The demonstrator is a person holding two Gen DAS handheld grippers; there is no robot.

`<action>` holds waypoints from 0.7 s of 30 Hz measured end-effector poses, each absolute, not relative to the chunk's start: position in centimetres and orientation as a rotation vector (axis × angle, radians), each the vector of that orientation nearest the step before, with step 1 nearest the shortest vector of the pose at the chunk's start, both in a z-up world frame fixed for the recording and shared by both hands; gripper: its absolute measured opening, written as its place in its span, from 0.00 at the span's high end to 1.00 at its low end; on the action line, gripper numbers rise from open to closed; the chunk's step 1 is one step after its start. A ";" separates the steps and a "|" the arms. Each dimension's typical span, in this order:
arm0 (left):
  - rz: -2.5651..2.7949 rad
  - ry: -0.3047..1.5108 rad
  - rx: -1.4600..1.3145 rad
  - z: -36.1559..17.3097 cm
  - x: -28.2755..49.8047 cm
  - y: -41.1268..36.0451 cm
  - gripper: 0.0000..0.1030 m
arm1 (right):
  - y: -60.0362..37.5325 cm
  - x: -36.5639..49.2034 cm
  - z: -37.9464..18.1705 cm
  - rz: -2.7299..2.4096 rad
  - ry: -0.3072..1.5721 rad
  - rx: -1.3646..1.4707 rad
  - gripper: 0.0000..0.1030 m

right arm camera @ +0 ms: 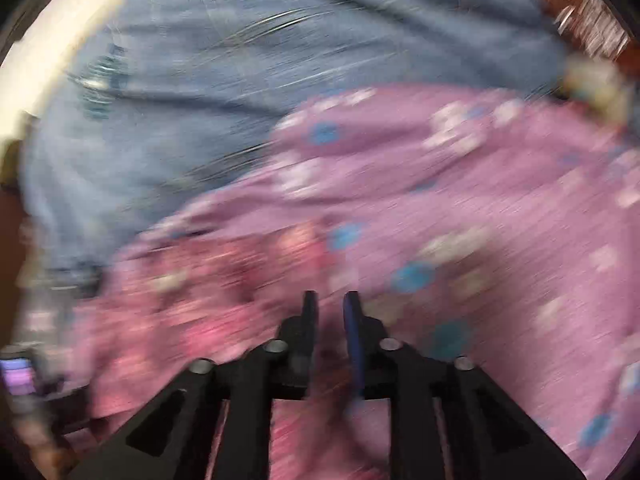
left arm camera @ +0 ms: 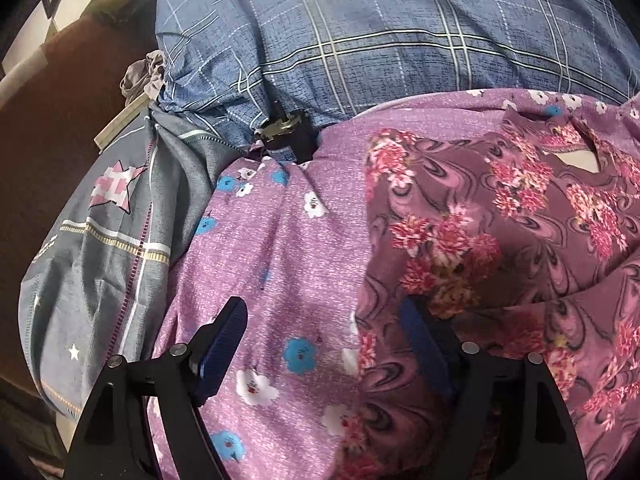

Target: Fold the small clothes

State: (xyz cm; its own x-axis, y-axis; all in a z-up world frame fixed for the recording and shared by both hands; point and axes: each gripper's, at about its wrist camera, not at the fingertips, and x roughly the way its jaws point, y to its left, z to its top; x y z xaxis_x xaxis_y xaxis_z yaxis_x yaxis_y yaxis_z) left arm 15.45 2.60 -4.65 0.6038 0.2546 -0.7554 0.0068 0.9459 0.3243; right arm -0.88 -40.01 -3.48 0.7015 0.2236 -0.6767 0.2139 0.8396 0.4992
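Note:
A small garment (left arm camera: pixel 500 240) of purple cloth with pink flowers lies spread on a lilac bedsheet (left arm camera: pixel 272 264) with blue and white flowers. My left gripper (left arm camera: pixel 324 336) is open over the garment's left edge. Its right finger (left arm camera: pixel 424 344) rests on the garment, its left finger (left arm camera: pixel 224 340) over the sheet. The right wrist view is blurred by motion. My right gripper (right arm camera: pixel 330 312) has its jaws nearly together on a fold of the garment (right arm camera: pixel 224 304), which runs down between the fingers.
A blue checked pillow (left arm camera: pixel 380 32) lies at the back, a grey pillow (left arm camera: pixel 104 248) with a pink star at the left. A dark small object (left arm camera: pixel 286 136) sits between pillow and sheet. Brown floor (left arm camera: pixel 48 128) lies left of the bed.

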 end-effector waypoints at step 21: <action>0.071 0.937 0.227 -4.2 16.0 5.2 0.99 | -38.1 -2.2 -6.3 0.024 0.755 0.852 0.91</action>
State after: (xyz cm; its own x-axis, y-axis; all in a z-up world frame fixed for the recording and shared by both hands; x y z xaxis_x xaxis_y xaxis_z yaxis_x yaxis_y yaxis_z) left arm 15.97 5.20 -4.22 0.5916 0.1592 -0.7904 0.0375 0.9738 0.2242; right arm -2.18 -38.06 -6.26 0.7441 0.3075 -0.5930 0.2691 0.6745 0.6875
